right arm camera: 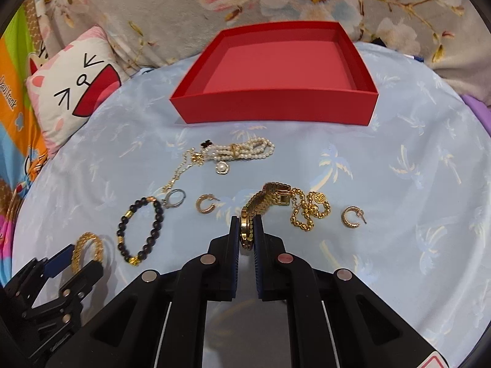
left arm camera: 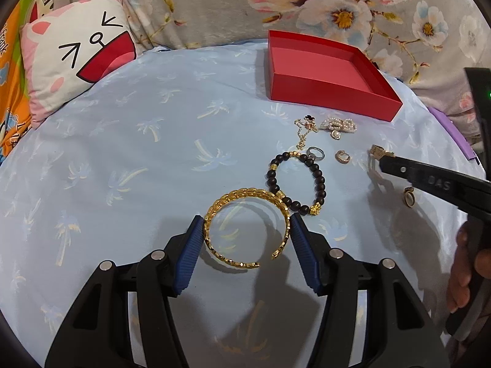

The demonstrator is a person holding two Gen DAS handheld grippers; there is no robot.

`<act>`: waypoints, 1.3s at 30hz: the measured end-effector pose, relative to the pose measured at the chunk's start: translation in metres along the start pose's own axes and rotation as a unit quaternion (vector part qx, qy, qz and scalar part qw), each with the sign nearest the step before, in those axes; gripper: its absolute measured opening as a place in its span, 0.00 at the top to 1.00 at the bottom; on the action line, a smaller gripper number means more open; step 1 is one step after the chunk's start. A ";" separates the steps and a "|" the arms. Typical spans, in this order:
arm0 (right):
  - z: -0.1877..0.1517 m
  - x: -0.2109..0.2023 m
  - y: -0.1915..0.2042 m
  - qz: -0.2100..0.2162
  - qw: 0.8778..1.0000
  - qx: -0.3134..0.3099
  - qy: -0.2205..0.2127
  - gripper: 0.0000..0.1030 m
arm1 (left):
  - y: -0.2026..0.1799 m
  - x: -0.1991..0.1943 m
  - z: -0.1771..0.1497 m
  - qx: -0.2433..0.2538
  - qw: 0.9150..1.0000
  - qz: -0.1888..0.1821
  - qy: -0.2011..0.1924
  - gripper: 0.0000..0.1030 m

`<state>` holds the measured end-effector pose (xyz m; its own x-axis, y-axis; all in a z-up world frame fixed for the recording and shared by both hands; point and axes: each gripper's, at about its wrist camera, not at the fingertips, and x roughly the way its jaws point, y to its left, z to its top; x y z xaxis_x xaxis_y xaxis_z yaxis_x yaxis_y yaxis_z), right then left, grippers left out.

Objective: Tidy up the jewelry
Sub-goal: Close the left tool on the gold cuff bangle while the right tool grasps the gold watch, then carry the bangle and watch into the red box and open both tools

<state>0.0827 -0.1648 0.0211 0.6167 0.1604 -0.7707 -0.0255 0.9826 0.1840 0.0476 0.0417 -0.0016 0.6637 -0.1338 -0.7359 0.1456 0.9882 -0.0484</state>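
- The right gripper point(right arm camera: 246, 230) is clenched on a gold wristwatch point(right arm camera: 248, 233), its pads pinching the case edge-on while the band point(right arm camera: 267, 197) trails ahead on the blue sheet point(right arm camera: 399, 159), just short of the red box point(right arm camera: 276, 107).
- The left gripper point(left arm camera: 247, 239) brackets a gold cuff bangle point(left arm camera: 245, 230), which lies well short of the red box and to its left. The blue pads point(left arm camera: 193, 245) sit against its sides, so it looks gripped.
- Lift the watch straight up first, I judge, so the dangling band clears the gold bead chain point(right arm camera: 310, 211) beside it.
- Carry it over the box's near wall, then let go low over the empty floor.
- Keep the bangle level; its open gap could let it twist free.
- The black bead bracelet point(right arm camera: 141, 230), pearl strand point(right arm camera: 245, 151) and hoop earrings point(right arm camera: 205, 204) wait between the grippers and the box.
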 end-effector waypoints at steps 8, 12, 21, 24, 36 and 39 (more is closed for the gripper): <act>-0.001 -0.048 0.002 0.023 0.999 -0.011 -0.030 0.93 | -0.010 -0.009 0.007 0.025 1.000 0.000 -0.011 0.46; 0.011 -0.069 -0.004 0.034 0.998 -0.014 -0.045 0.92 | -0.018 -0.018 0.028 0.045 0.998 -0.015 -0.028 0.46; 0.091 -0.080 -0.033 0.028 0.996 -0.009 -0.086 0.93 | -0.032 -0.007 0.119 0.049 0.995 -0.061 -0.060 0.46; 0.125 -0.069 -0.042 0.022 0.995 -0.008 -0.094 0.93 | -0.040 0.010 0.153 0.051 0.995 -0.051 -0.075 0.46; 0.224 0.032 -0.074 -0.015 0.997 0.015 -0.067 0.92 | -0.092 0.109 0.251 0.084 0.993 -0.046 -0.073 0.46; 0.243 0.063 -0.080 -0.018 0.998 0.011 -0.051 0.92 | -0.098 0.135 0.267 0.080 0.994 -0.047 -0.062 0.46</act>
<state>0.3144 -0.2563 0.1060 0.6938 0.1129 -0.7113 0.0147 0.9852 0.1707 0.3188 -0.0928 0.0843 0.7252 -0.2439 -0.6439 0.3204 0.9473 0.0020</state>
